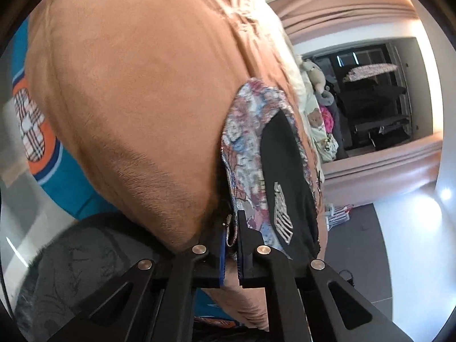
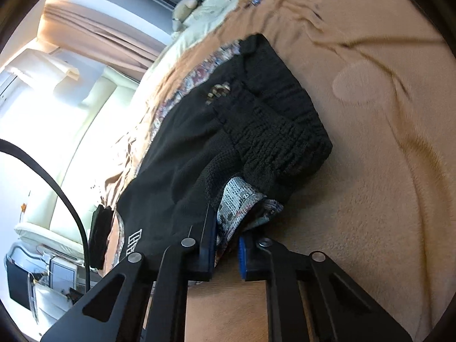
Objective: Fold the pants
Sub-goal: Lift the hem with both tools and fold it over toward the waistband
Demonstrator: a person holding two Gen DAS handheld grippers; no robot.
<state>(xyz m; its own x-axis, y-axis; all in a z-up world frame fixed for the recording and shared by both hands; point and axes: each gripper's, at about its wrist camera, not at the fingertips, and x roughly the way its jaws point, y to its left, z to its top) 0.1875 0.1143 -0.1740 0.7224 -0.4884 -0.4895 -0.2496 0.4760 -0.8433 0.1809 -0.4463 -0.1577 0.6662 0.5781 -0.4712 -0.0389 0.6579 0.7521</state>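
Left wrist view: black two-finger left gripper (image 1: 232, 245) clenched on the edge of the black pants with patchwork-print lining (image 1: 273, 171), a metal zipper pull (image 1: 228, 228) just beside the blue pad. Pants spread over a tan fleece blanket (image 1: 128, 85), presumably for a flat folding surface. Pinched at the hem, likely to lift and carry that edge across.

Right wrist view: black two-finger right gripper (image 2: 226, 245) clamped on a printed lining corner of the pants (image 2: 199, 131), below the ribbed knit waistband (image 2: 279, 131). Matching grip on the blanket (image 2: 370, 199) side, probably so both corners rise together.
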